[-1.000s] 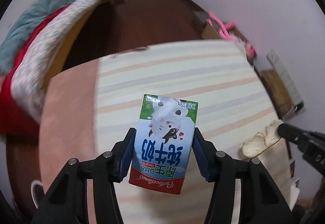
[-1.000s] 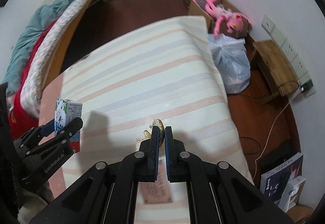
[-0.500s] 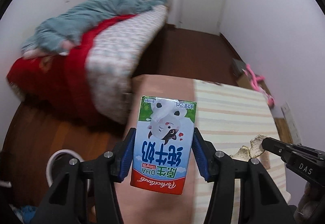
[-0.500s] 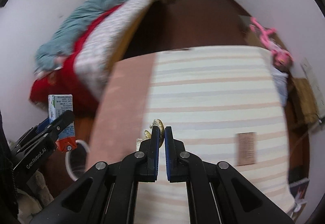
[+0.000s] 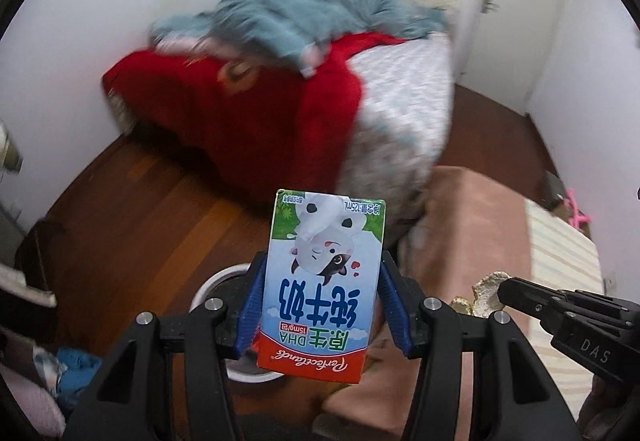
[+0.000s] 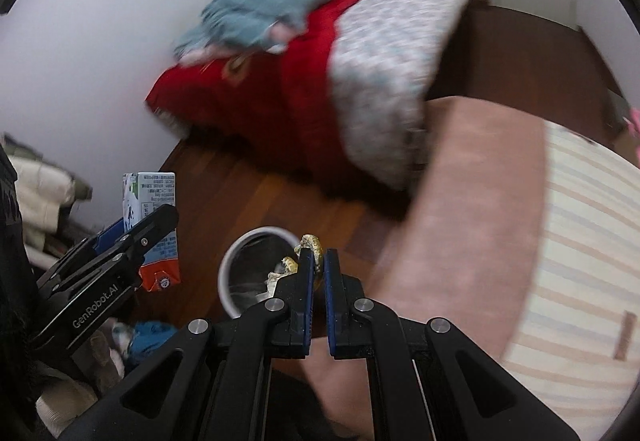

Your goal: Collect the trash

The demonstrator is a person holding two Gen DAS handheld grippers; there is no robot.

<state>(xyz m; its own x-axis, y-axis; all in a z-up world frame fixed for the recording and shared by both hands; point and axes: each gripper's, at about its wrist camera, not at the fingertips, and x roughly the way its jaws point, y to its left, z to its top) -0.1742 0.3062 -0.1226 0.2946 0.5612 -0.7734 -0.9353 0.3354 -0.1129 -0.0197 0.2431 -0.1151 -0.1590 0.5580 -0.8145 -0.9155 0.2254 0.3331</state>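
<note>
Milk carton (image 5: 323, 283), printed face upside down, pinched between the blue pads of the left tool (image 5: 320, 305) and held in the air above the white-rimmed bin (image 6: 256, 273), which stands on the wooden floor (image 5: 132, 225). A crumpled yellowish scrap (image 6: 310, 243) is clamped in the nearly closed right tool (image 6: 316, 273), held over the bin's right rim. In the left wrist view, the bin's rim (image 5: 218, 279) shows partly behind the carton. To the right of the bin lies a pink-covered surface (image 6: 472, 209) with a striped cloth (image 6: 588, 241). Beyond the bin, a bed (image 5: 400, 113) carries a red blanket (image 5: 260, 113) and teal bedding (image 5: 304, 21), both motion-blurred.
</note>
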